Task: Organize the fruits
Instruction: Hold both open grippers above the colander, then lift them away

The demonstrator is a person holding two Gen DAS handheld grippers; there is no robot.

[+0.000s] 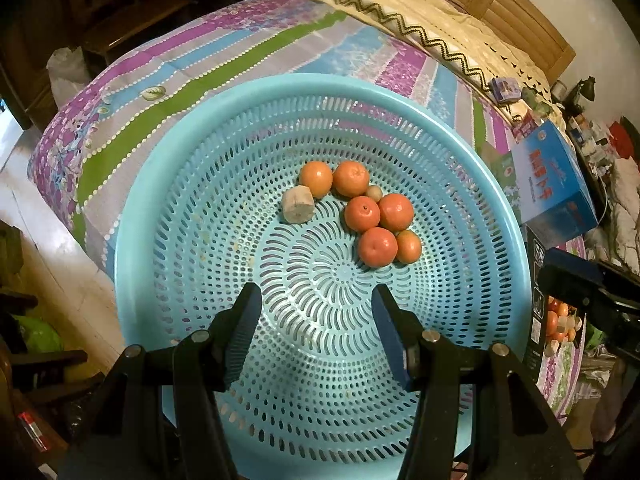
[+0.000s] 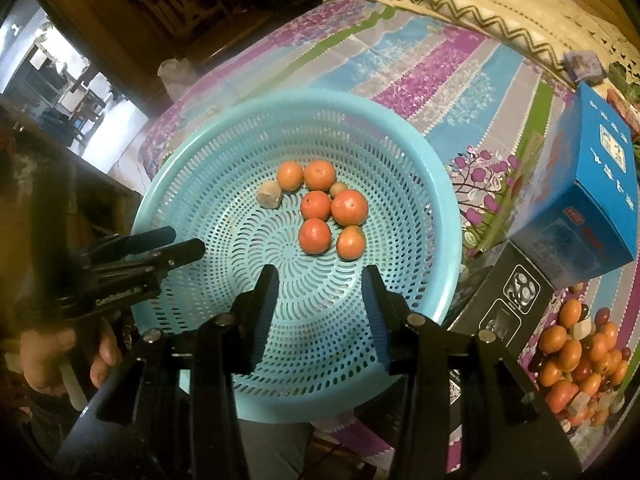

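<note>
Striped purple, blue and green floral bedsheet [image 1: 224,68] covers the bed, dim room, cream zigzag-trimmed blanket [image 1: 400,8] further back. On the sheet sits a round light-blue perforated plastic basket [image 1: 160,216], holding six small orange tangerines [image 1: 362,213] bunched right of centre, touching each other, plus a tan stubby cut chunk [image 1: 297,204] just beside them and a small beige round fruit [image 1: 374,193] wedged between the oranges. More mixed fruit is piled [image 2: 580,364] on the sheet right of the basket, near a black printed carton [image 2: 504,300] and a blue cardboard box [image 2: 580,184]. Left gripper [image 1: 316,300] hovers over the basket's near side, jaws apart, empty. Right gripper [image 2: 320,280] likewise, jaws apart, nothing held. Risks, judging: round tangerines roll on the sloped basket floor, so a nudge from one finger scatters the cluster; tight packing means a jaw may catch two fruits or squeeze one out; both grippers aim at the same spot and could collide; soft bed under the basket lets it tip or slide if pressed on the rim.
</note>
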